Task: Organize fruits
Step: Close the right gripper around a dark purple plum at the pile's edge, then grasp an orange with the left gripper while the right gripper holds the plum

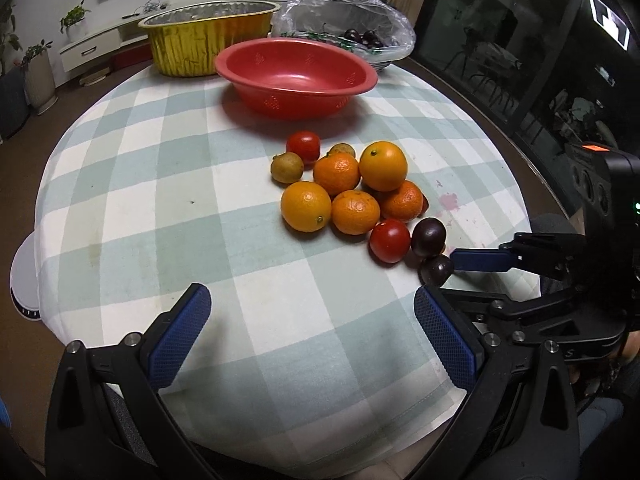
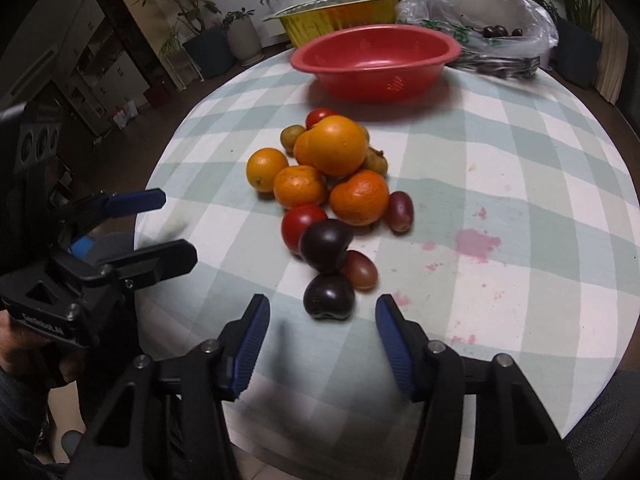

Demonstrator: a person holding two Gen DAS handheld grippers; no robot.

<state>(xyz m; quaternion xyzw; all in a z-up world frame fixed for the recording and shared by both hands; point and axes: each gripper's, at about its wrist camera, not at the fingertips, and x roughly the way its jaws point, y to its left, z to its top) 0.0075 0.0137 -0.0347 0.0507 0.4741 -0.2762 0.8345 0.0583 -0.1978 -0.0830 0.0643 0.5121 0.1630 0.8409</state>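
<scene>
A pile of fruit lies mid-table: oranges [image 1: 383,165], mandarins [image 1: 355,212], red tomatoes [image 1: 389,240], small brown-green fruits [image 1: 286,167] and dark plums [image 1: 429,237]. In the right wrist view the nearest dark plum [image 2: 329,296] lies just ahead of my right gripper [image 2: 322,316], between its open blue pads, untouched. My left gripper [image 1: 312,312] is open and empty over bare cloth, near the table's front edge. The right gripper [image 1: 440,280] shows at the right of the left wrist view. A red bowl [image 1: 296,76] stands empty behind the pile.
A gold foil tray [image 1: 208,36] and a clear plastic bag with dark cherries [image 1: 362,36] stand at the back edge. The checked tablecloth [image 1: 160,200] has pink stains [image 2: 476,244] at the right. Potted plants and furniture surround the table.
</scene>
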